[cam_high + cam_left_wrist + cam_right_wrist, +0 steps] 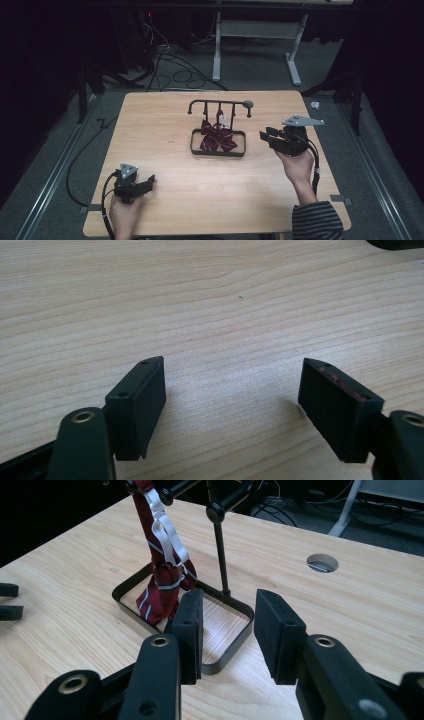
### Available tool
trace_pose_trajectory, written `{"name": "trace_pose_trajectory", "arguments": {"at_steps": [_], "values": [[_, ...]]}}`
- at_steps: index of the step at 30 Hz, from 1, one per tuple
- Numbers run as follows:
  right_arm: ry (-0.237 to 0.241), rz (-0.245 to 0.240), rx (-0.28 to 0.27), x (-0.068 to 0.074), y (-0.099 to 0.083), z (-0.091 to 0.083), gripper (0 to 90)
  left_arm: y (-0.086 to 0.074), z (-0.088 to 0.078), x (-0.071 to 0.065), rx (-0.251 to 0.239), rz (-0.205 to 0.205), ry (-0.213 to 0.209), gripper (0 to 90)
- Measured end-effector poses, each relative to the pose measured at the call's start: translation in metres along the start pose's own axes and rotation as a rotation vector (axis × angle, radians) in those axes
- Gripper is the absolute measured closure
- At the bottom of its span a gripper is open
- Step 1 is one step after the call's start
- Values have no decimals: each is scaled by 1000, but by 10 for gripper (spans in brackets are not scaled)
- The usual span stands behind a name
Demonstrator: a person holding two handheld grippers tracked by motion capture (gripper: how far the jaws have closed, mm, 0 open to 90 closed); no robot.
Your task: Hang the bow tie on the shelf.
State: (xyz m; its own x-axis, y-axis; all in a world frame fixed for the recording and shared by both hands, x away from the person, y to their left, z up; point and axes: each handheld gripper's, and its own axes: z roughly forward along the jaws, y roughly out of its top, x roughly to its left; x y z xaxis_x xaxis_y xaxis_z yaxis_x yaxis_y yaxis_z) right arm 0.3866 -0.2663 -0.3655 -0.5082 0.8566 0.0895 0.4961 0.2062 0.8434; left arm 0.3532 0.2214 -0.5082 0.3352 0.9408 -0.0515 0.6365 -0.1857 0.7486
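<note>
Right claw point(227, 630) hovers open over light wooden table point(165, 200).

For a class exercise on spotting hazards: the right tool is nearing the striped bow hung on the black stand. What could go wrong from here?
1. The right tool, jaws open, sits close to the stand's thin post and base rim; it might knock or tip the stand.
2. The bow tie hangs by a white strap; pulling could drag the stand along.
</note>
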Motion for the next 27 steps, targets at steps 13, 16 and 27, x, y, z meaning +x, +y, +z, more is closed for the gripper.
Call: {"name": "trace_pose_trajectory", "arguments": {"at_steps": [13, 16, 27], "values": [[-5, 32, -4, -6, -17, -9, 653, 0, 0, 0, 1, 3, 2, 275], [-8, 41, -2, -7, -22, -11, 653, 0, 0, 0, 3, 5, 1, 275], [-12, 80, -1, -13, -41, -14, 649, 0, 0, -1, 2, 7, 4, 275]]}}
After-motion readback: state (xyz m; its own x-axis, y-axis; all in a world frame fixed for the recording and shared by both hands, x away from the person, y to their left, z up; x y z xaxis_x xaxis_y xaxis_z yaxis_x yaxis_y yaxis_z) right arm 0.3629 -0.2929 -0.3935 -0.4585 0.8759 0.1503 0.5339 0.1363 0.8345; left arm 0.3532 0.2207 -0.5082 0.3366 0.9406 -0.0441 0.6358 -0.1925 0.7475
